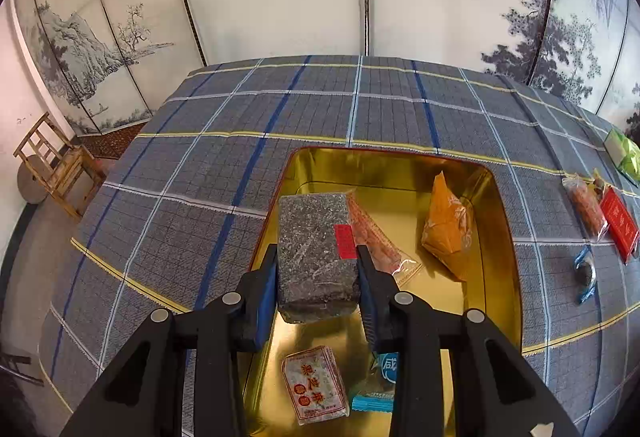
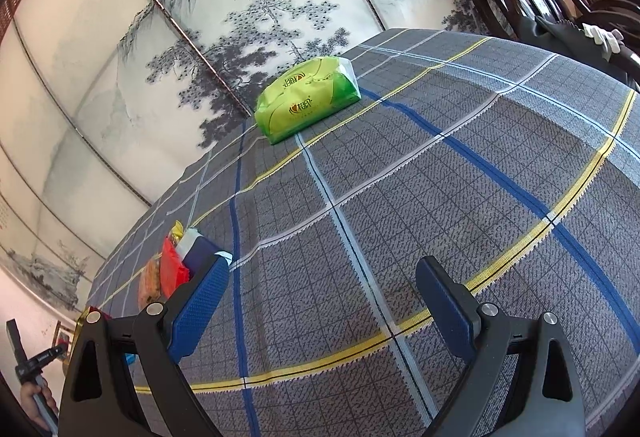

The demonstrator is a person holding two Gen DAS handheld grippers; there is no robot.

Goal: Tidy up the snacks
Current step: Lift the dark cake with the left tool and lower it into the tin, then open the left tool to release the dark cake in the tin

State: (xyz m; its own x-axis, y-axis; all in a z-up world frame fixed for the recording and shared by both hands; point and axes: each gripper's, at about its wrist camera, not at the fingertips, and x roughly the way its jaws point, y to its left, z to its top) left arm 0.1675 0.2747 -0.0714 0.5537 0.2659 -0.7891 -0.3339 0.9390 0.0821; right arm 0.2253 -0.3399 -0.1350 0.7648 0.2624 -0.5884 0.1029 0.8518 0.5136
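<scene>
My left gripper (image 1: 317, 269) is shut on a dark grey speckled snack block (image 1: 314, 249) with a red sticker and holds it above the open gold tin (image 1: 506, 237). In the tin lie an orange packet (image 1: 448, 225), a long clear-wrapped orange snack (image 1: 376, 237), a flat packet with red characters (image 1: 314, 383) and a blue-and-white packet (image 1: 378, 381). My right gripper (image 2: 322, 297) is open and empty over the checked tablecloth (image 2: 440, 177). Loose snacks (image 2: 170, 265) lie to its left.
On the cloth right of the tin lie a clear packet of orange snacks (image 1: 584, 207), a red packet (image 1: 618, 227) and a blue-wrapped candy (image 1: 585, 275). A green tissue pack (image 2: 306, 97) sits near the far edge. Painted screens stand behind; wooden chairs (image 1: 56, 165) stand beside the table.
</scene>
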